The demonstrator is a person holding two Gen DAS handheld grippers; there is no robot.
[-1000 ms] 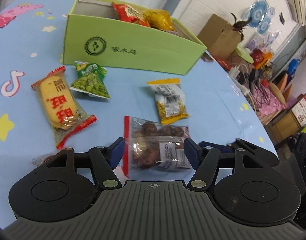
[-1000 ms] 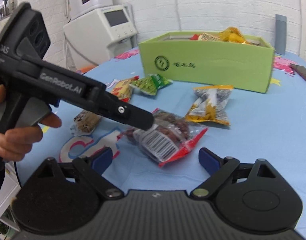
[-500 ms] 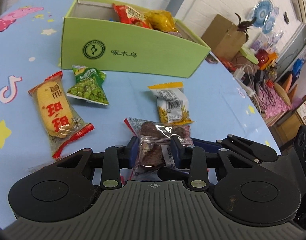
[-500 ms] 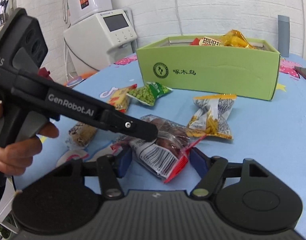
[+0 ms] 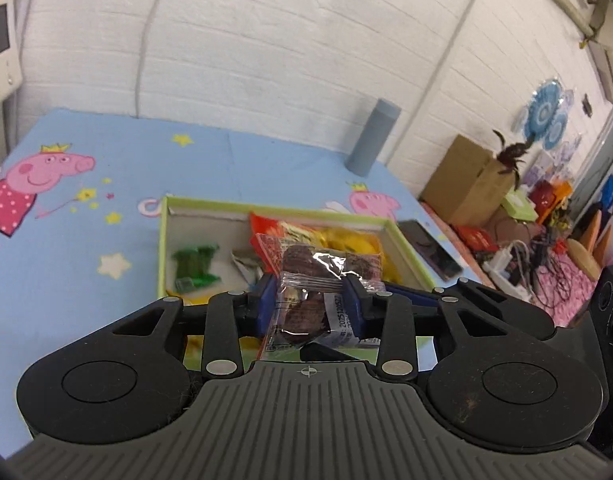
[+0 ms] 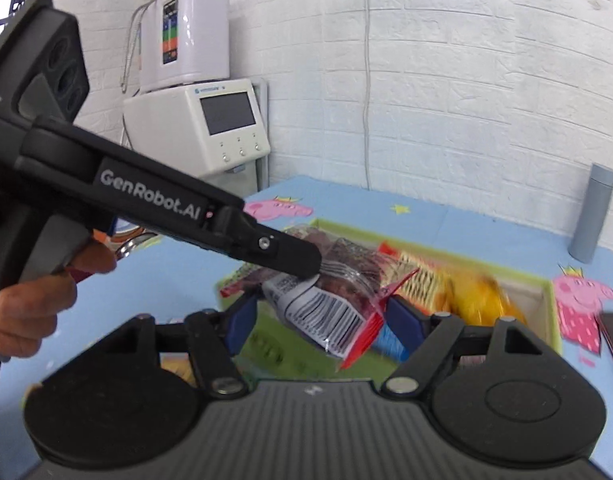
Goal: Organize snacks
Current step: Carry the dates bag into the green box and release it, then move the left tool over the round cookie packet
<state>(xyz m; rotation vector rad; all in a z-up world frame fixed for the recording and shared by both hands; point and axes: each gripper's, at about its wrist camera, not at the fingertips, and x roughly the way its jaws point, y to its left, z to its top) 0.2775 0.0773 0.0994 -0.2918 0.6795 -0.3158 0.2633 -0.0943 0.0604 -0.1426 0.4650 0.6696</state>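
My left gripper [image 5: 311, 309] is shut on a clear packet of dark brown snacks [image 5: 306, 304] with a red edge and holds it in the air above the green box [image 5: 162, 248]. The box holds red, yellow and green packets. In the right wrist view the same packet [image 6: 338, 280] hangs from the left gripper's fingers [image 6: 290, 254], over the box [image 6: 546, 292]. My right gripper [image 6: 322, 322] has its blue pads apart on either side of the packet's barcoded end; whether they touch it is unclear.
A grey cylinder [image 5: 372, 138] stands on the blue cartoon tablecloth [image 5: 66, 240] behind the box. A dark phone [image 5: 430, 248] lies right of the box. A white machine [image 6: 194, 120] stands off the table's far left. Clutter fills the room at right.
The left gripper shut on the brown snack packet, lifted it off the table and carried it over the open box. The right gripper followed, its pads closer together than a second ago.
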